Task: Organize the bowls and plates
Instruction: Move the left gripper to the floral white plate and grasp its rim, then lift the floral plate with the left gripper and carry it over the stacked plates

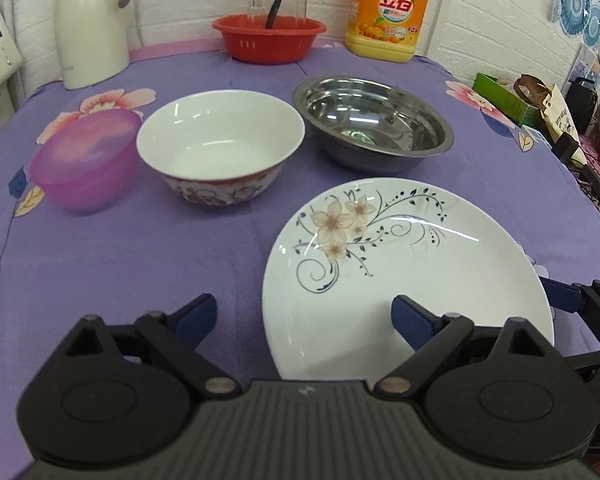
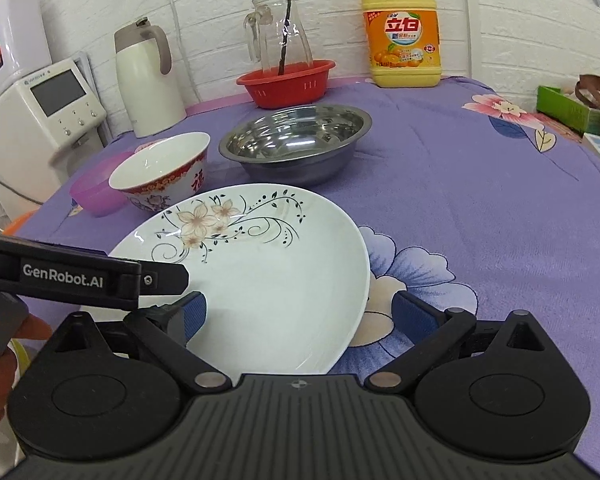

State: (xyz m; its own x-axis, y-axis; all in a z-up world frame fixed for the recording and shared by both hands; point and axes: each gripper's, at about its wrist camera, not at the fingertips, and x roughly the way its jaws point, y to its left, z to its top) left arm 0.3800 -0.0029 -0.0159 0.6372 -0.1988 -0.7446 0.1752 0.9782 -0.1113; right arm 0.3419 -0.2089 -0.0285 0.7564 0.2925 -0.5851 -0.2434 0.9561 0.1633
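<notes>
A white plate with a flower pattern (image 1: 404, 264) lies on the purple tablecloth in front of both grippers; it also shows in the right wrist view (image 2: 268, 280). Behind it stand a white bowl with a red patterned outside (image 1: 220, 144) (image 2: 160, 168), a steel bowl (image 1: 372, 120) (image 2: 296, 140) and a translucent purple bowl (image 1: 84, 160) (image 2: 94, 192). My left gripper (image 1: 304, 320) is open, its right finger over the plate's near edge. My right gripper (image 2: 300, 316) is open, straddling the plate's right rim. Neither holds anything.
At the back stand a red basket (image 1: 268, 36) with a glass jug (image 2: 278, 36), a white thermos (image 1: 92, 20), and a yellow detergent bottle (image 1: 388, 8). A white appliance (image 2: 40, 120) stands left. Boxes and clutter (image 1: 540, 100) sit off the right edge.
</notes>
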